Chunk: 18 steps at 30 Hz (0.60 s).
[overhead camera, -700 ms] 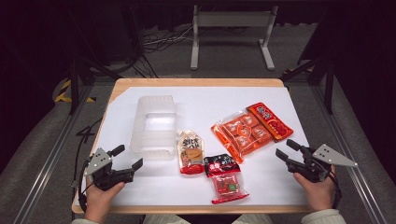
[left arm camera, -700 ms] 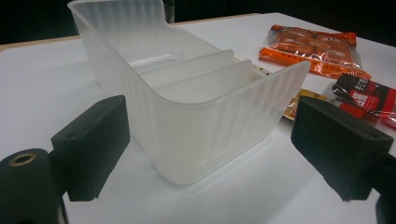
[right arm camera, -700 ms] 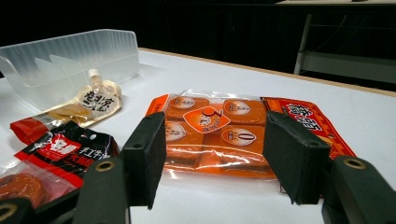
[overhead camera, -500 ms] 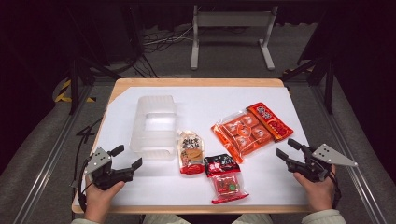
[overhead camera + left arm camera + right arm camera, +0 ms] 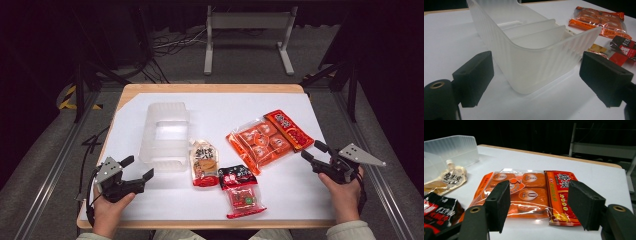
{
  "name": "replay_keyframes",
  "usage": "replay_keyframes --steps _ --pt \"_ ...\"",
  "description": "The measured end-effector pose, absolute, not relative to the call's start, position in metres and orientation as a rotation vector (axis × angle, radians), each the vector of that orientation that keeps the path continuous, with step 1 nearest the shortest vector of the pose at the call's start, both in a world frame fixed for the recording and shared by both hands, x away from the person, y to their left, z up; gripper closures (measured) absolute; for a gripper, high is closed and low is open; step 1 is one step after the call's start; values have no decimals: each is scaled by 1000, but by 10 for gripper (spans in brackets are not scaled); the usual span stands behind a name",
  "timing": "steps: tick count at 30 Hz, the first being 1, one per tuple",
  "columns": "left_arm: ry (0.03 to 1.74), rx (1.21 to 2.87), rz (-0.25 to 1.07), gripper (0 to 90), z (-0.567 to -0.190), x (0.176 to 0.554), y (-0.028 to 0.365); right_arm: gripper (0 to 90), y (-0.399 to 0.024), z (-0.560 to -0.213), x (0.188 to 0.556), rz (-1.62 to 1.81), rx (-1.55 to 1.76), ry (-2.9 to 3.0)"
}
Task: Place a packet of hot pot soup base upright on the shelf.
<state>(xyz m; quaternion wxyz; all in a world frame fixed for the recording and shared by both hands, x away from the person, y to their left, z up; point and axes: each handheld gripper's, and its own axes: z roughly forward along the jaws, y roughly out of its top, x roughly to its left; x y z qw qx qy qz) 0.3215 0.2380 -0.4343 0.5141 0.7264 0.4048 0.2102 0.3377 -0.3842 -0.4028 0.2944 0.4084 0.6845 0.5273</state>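
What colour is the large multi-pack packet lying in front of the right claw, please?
The multi-pack packet is orange under clear film, seen best in the right gripper view.

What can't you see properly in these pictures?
- Far end of the clear ribbed plastic bin: cut off by the top edge of the left gripper view.
- Black and red snack packet: cut off by the left edge of the right gripper view.
- Print on the orange multi-pack bag: too small in the high view.
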Motion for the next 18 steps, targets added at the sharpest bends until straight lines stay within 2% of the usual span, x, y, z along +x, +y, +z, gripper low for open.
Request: replay_keyframes --steps 18 --pt "974 1752 503 134 -435 322 238 292 -405 -409 383 1321 1304 1793"
